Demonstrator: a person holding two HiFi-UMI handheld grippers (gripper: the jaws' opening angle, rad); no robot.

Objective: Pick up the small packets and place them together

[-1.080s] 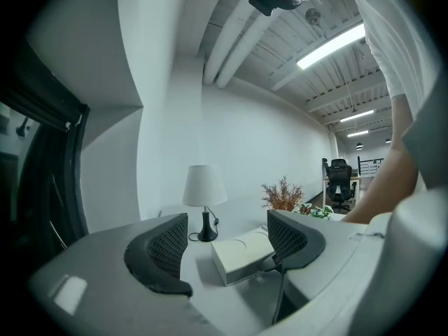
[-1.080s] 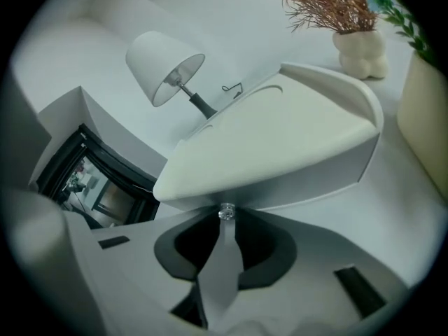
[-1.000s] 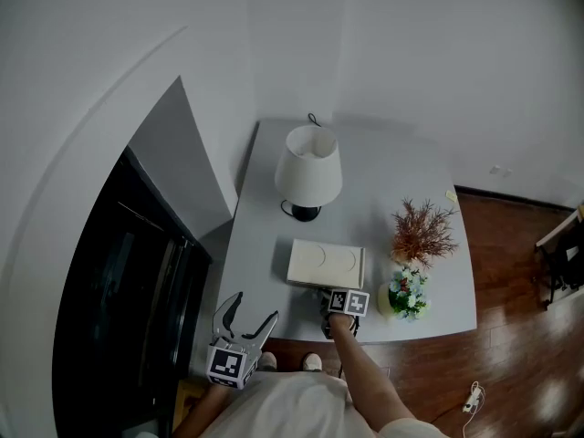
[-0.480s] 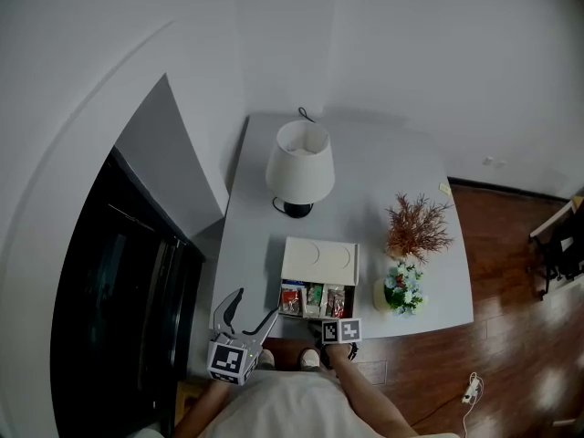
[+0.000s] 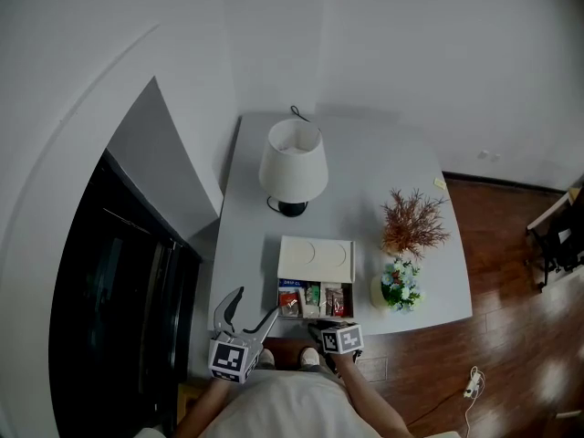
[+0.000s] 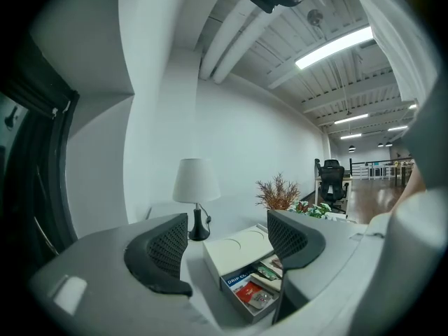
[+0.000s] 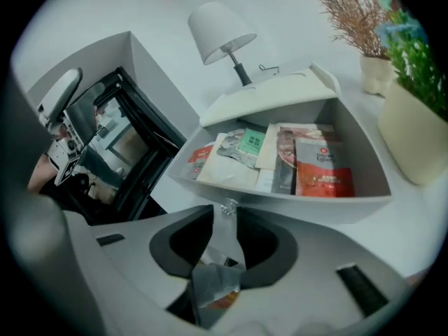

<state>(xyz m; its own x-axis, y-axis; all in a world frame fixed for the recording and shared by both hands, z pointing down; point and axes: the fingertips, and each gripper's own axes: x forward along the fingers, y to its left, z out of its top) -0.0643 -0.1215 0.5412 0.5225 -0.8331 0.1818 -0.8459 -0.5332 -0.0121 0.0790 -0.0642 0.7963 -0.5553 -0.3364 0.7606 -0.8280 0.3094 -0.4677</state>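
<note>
1. Noted a grey table [image 5: 365,172] bearing a white box [image 5: 315,255] near its front edge.
2. Found the box's drawer [image 7: 301,203] standing pulled out at 6 o'clock from the box, toward the person.
3. Located the small packets [image 5: 313,299] inside that drawer, lying flat, side by side and partly overlapping. Among them, a red packet [image 7: 322,170] at the right end and a green-labelled packet [image 7: 252,142] near the middle.
4. Found the right gripper [image 7: 225,219] at the drawer's front, pointing steeply down, with the small clear knob [image 7: 227,207] between its jaw tips. Jaws only narrowly apart, having just been opening, and not seen to press on the knob.
5. Found the left gripper [image 5: 255,304] at 7 o'clock from the box, near the table's front left corner. Jaws spread wide, with nothing between them.
6. Recorded a white lamp [image 5: 293,164] at 12 o'clock from the box, a dried brown plant [image 5: 412,226] at 2 o'clock, and a pot of flowers [image 5: 400,290] at 3 o'clock, just beside the drawer.
</note>
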